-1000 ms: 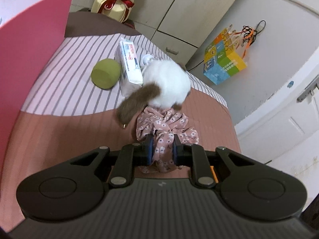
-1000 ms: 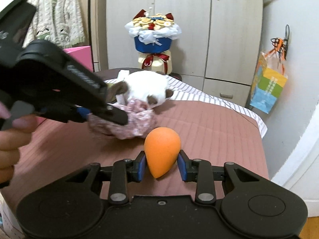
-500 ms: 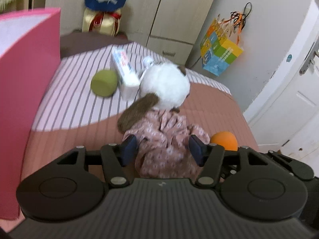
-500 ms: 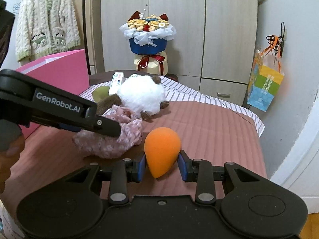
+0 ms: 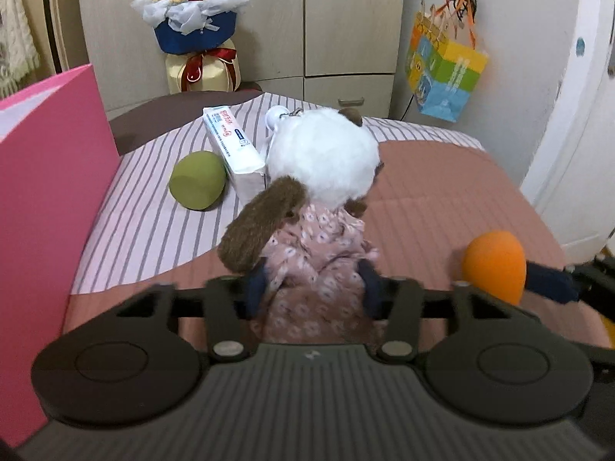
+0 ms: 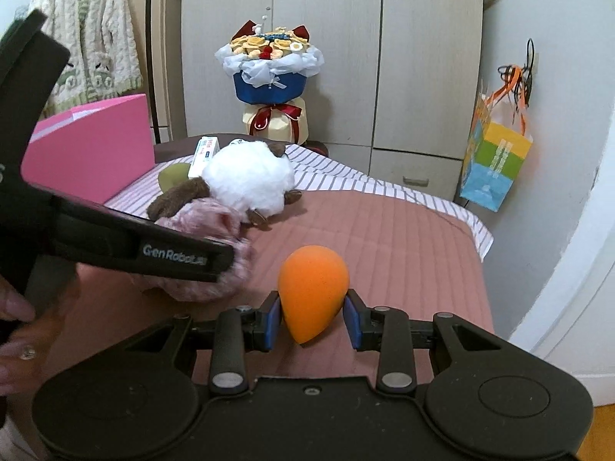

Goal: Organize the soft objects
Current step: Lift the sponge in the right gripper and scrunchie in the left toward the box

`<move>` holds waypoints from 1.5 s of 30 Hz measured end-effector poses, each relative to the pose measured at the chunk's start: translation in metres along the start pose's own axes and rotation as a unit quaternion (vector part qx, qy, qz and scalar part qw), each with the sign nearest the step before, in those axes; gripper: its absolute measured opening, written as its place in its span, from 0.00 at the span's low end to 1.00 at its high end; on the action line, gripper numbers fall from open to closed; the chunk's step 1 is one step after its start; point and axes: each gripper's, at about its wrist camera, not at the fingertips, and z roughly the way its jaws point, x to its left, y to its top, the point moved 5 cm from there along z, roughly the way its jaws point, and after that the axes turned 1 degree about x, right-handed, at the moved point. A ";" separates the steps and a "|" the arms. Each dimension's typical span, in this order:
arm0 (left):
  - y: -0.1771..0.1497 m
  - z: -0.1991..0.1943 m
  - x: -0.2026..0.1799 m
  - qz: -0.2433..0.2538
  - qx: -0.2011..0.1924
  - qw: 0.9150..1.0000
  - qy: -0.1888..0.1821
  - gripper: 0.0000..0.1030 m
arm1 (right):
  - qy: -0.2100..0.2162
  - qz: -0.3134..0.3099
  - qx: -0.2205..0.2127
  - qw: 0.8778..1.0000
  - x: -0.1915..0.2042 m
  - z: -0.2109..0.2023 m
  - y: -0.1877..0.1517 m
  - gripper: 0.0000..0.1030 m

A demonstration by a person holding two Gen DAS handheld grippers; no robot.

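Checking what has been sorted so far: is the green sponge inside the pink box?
No, the green sponge lies on the striped bedcover beside the tissue pack, outside the pink box.

Beige wardrobe (image 6: 330, 57) with metal handles along the far wall; white wall (image 6: 557, 88) to the right; cream knitted cardigan (image 6: 92, 38) hanging at left; bed (image 6: 384, 230) under a pink-brown quilted cover with a striped edge; even, soft indoor light.

pink box (image 5: 46, 199) cropped left, floral cloth (image 6: 207, 230) blurred
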 end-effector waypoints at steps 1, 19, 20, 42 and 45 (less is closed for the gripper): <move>0.000 -0.002 0.001 -0.005 0.000 1.000 -0.004 0.26 | -0.001 -0.002 0.000 1.000 0.001 0.000 0.000 0.38; -0.041 -0.075 0.024 0.027 -0.003 0.999 -0.028 0.18 | 0.042 0.013 0.019 0.999 0.034 -0.022 -0.007 0.39; -0.044 -0.080 0.027 0.030 -0.004 0.999 -0.026 0.18 | 0.042 0.014 0.025 0.999 0.035 -0.023 -0.008 0.39; -0.083 -0.169 0.101 -0.014 0.094 0.987 -0.131 0.18 | 0.157 -0.049 0.117 0.979 0.099 -0.092 -0.007 0.39; -0.087 -0.185 0.114 -0.021 0.110 0.984 -0.139 0.18 | 0.188 -0.066 0.124 0.972 0.116 -0.104 0.000 0.39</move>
